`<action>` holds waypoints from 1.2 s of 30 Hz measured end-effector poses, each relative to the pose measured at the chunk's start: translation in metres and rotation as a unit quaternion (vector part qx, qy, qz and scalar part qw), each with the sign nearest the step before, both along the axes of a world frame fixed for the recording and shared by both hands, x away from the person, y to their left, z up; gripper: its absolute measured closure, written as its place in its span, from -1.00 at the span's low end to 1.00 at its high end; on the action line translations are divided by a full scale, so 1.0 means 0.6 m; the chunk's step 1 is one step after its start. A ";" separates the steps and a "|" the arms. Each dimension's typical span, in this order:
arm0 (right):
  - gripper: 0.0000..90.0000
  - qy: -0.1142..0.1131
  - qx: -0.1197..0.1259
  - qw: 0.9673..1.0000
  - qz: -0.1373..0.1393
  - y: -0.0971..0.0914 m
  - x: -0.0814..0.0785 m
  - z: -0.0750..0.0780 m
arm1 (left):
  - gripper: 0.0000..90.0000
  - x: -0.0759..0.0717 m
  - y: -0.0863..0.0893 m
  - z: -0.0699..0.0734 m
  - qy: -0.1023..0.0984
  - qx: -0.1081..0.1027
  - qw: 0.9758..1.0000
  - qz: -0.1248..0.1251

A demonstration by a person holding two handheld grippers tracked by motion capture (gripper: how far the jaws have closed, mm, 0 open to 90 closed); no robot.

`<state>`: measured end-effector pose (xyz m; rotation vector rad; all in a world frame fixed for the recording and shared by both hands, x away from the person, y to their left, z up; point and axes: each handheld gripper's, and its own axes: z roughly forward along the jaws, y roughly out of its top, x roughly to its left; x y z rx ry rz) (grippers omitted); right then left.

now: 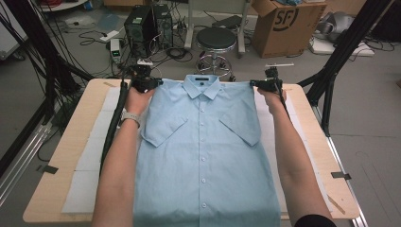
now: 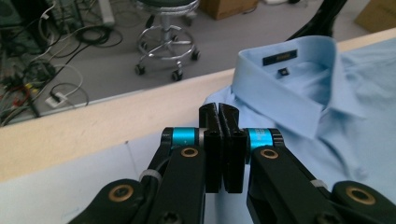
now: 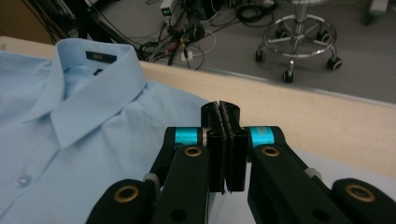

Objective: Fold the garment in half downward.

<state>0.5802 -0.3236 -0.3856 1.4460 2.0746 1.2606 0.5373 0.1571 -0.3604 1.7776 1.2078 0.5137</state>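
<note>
2 grippers, the left gripper (image 1: pixel 152 83) and the right gripper (image 1: pixel 257 84), are pressed together at the shoulders of the light-blue shirt (image 1: pixel 203 156), which lies flat, buttoned and face up on the surface (image 1: pixel 66 142), so folding seems barely begun.

- High view looks forward and down from above the person's side, taking in the whole table (image 1: pixel 71 156) with the floor and stool (image 1: pixel 216 40) beyond it.
- Left gripper view rides low, right behind the left gripper (image 2: pixel 219 112), facing across the far table edge toward the stool (image 2: pixel 166 35); very near the shirt (image 2: pixel 299 93) collar.
- Right gripper view sits just as low behind the right gripper (image 3: pixel 219 109), aimed the same way, collar at its left.
- Both gripper views share the collar, the far table edge and the stool (image 3: pixel 299 39); the high view holds all three, with both grippers at the shirt's shoulders.
</note>
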 end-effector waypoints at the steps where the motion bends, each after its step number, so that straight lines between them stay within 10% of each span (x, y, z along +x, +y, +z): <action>1: 0.99 -0.005 0.004 1.000 -0.002 0.002 -0.003 0.013 | 0.97 -0.001 -0.001 0.011 -0.005 -0.004 1.000 -0.002; 18: 1.00 -0.129 -0.020 0.991 -0.014 0.030 -0.015 0.213 | 0.97 0.019 -0.005 0.169 -0.086 0.010 0.996 0.012; 29: 1.00 -0.216 -0.013 0.976 -0.032 0.040 -0.018 0.285 | 0.97 0.008 0.016 0.237 -0.189 0.015 0.981 0.033; 36: 1.00 -0.187 -0.015 0.982 0.002 0.045 -0.035 0.277 | 0.97 0.000 0.008 0.219 -0.155 0.017 0.988 0.017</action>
